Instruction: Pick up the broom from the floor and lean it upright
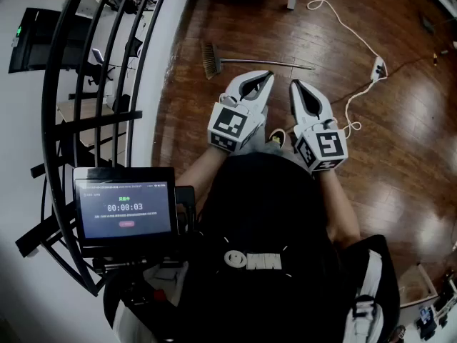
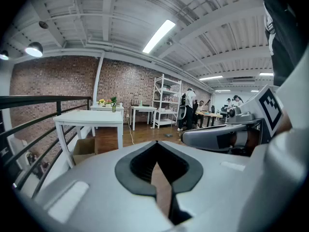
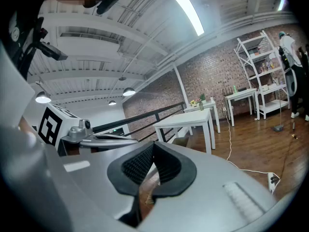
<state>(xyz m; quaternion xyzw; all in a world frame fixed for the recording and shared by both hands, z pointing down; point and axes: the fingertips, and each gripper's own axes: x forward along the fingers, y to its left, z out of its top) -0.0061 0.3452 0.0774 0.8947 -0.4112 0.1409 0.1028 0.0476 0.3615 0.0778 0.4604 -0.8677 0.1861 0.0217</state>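
Observation:
The broom (image 1: 246,62) lies flat on the wooden floor ahead of me in the head view, with its straw bristles (image 1: 210,61) to the left and its thin metal handle running right. My left gripper (image 1: 268,76) and right gripper (image 1: 293,86) hang side by side above the floor, just short of the handle. Both are shut with nothing between the jaws. In the left gripper view the closed jaws (image 2: 155,164) fill the lower frame. A sliver of the bristles (image 3: 148,199) shows through the closed jaws (image 3: 152,154) in the right gripper view.
A black metal railing (image 1: 107,70) curves along the left, close to the broom's bristles. A white cable and power strip (image 1: 377,66) trail across the floor at the right. A white table (image 2: 89,119) with a cardboard box under it stands ahead. People stand by shelves in the distance.

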